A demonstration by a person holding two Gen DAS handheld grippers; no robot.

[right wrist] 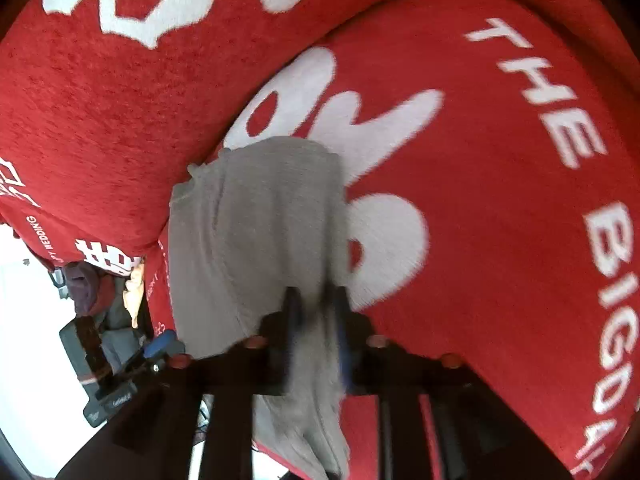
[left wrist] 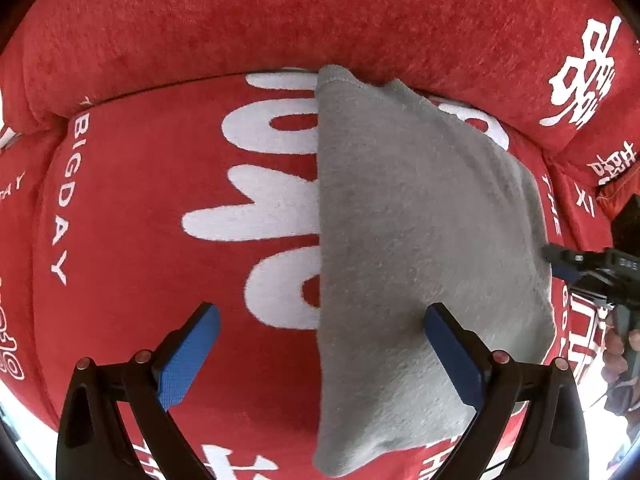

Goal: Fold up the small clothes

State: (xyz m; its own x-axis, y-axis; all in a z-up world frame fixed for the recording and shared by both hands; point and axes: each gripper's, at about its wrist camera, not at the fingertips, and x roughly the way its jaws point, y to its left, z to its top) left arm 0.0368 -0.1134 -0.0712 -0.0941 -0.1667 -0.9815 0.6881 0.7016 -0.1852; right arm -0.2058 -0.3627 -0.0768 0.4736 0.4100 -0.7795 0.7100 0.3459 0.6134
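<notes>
Right wrist view: my right tool [right wrist: 316, 316] pinches the grey garment's [right wrist: 256, 220] six-o'clock edge on the red sofa cushion [right wrist: 500, 208]; left tool [left wrist: 320, 354] gapes wide. I'd carry the fold over evenly, keeping edges aligned.

The red cushion cover [right wrist: 500, 200] reads "THE BIGDAY" in white — its side panel, "WEDDING".
</notes>
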